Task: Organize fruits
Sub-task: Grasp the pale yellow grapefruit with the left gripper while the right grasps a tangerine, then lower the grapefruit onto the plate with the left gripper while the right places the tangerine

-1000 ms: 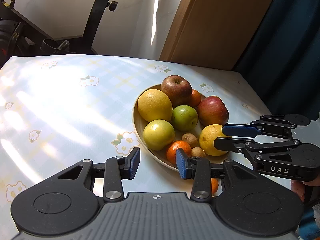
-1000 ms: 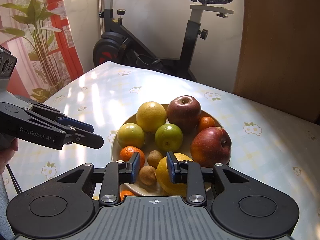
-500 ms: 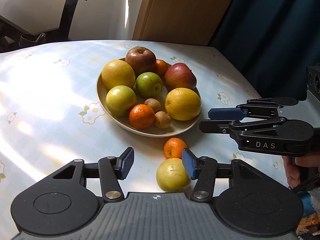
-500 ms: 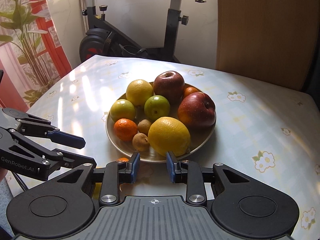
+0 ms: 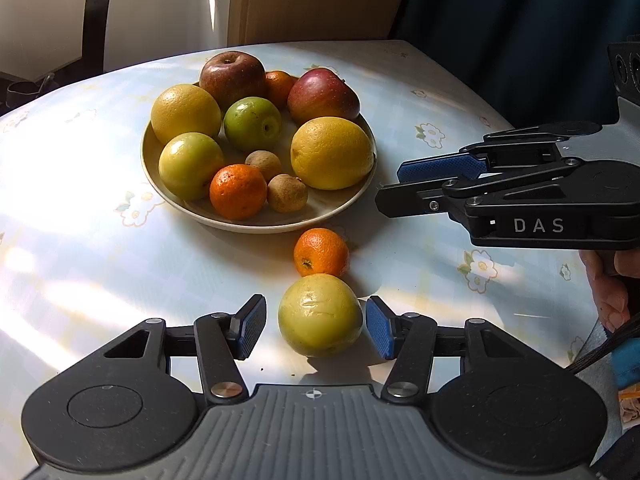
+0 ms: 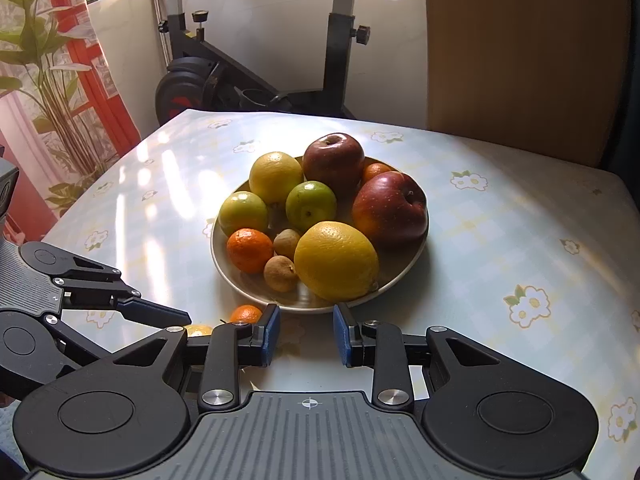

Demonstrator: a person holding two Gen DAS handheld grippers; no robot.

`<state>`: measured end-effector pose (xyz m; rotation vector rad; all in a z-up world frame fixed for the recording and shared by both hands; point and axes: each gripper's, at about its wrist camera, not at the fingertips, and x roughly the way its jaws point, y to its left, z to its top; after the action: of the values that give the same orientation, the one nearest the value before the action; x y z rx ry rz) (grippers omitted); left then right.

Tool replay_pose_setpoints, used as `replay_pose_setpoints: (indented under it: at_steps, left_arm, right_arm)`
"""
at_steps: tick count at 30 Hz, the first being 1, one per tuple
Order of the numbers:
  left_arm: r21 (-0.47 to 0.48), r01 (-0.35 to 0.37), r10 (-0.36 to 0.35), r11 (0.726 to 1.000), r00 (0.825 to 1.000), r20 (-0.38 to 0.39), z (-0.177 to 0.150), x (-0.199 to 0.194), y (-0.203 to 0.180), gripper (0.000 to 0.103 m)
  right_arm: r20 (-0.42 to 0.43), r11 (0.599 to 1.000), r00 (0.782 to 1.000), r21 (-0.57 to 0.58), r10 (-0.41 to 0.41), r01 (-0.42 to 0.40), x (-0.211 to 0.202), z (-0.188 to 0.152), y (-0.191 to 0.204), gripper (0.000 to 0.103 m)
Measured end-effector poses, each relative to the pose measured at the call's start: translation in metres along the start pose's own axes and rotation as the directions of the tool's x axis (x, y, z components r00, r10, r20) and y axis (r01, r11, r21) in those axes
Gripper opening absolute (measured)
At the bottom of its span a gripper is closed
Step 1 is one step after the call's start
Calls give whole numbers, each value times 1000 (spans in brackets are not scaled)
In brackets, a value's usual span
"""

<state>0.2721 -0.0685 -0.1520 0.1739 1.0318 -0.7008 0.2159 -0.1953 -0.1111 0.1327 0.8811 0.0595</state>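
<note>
I have the left gripper low over the near side of the table, its jaws opening around a yellow-green apple that sits on the cloth; a narrow gap shows at each pad, so nothing is clamped. A loose mandarin lies just beyond that apple, between it and the near rim of the bowl, which sits toward the middle of the table, heaped with apples, oranges and small brown fruit. My right gripper hovers just short of the bowl's near rim with its fingers drawn as close together as they go and nothing between them. To its right the cloth runs bare to the table's right edge; the left side is also bare, bright with sun, out to the far edge by the exercise bike.
</note>
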Motion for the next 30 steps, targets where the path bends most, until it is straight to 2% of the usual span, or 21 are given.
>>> replay_pose_setpoints:
  at_steps: [2, 3, 7, 20, 24, 30]
  left_arm:
    - [21, -6, 6, 1000, 1000, -9, 0, 2, -2, 55]
    - [32, 6, -5, 999, 1000, -7, 0, 2, -3, 49]
    - [57, -26, 26, 998, 1000, 4, 2, 1, -5, 49]
    - [-158, -58, 75, 986, 992, 103, 15, -39, 60, 49]
    - [-184, -61, 85, 981, 988, 127, 21, -42, 66, 49]
    - [-200, -51, 81, 979, 986, 146, 24, -46, 70, 49]
  right_arm:
    - [-3, 1000, 1000, -3, 5, -5, 1, 0, 1, 27]
    - [-5, 1000, 1000, -3, 7, -7, 2, 0, 1, 27]
    - [-32, 999, 999, -11, 36, -37, 7, 1, 2, 28]
    - [-151, 993, 984, -62, 94, -104, 38, 12, 19, 28]
    - [-179, 990, 978, -70, 105, -119, 47, 13, 24, 33]
    - [-190, 987, 975, -85, 116, -134, 51, 11, 32, 27]
